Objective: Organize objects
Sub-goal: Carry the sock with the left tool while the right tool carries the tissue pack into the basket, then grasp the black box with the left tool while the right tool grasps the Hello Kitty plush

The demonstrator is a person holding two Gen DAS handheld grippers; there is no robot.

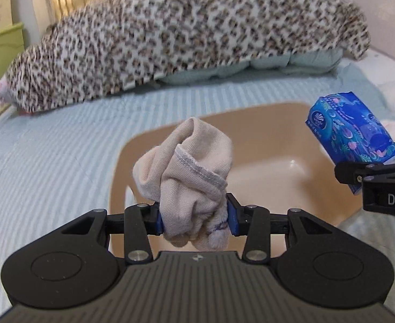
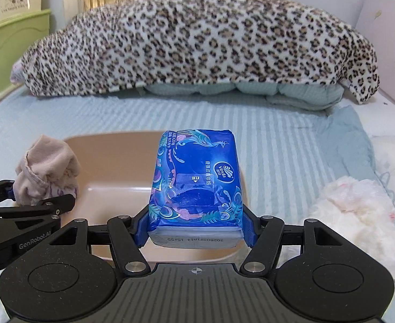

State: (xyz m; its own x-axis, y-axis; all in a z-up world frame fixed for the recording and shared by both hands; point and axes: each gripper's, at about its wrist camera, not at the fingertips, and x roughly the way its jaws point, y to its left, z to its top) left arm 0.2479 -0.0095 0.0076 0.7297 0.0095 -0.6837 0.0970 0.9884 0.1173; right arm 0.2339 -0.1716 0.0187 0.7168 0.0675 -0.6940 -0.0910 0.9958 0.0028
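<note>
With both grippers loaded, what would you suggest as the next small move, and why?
Probably lower both loads into the tan basin and let go: the left gripper clamps the beige sock and the right gripper the blue tissue pack, both above the basin.

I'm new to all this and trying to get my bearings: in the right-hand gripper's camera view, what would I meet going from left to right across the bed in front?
Left gripper clamping a beige sock → tan plastic basin → blue tissue pack held by the right gripper → fluffy white item.
</note>
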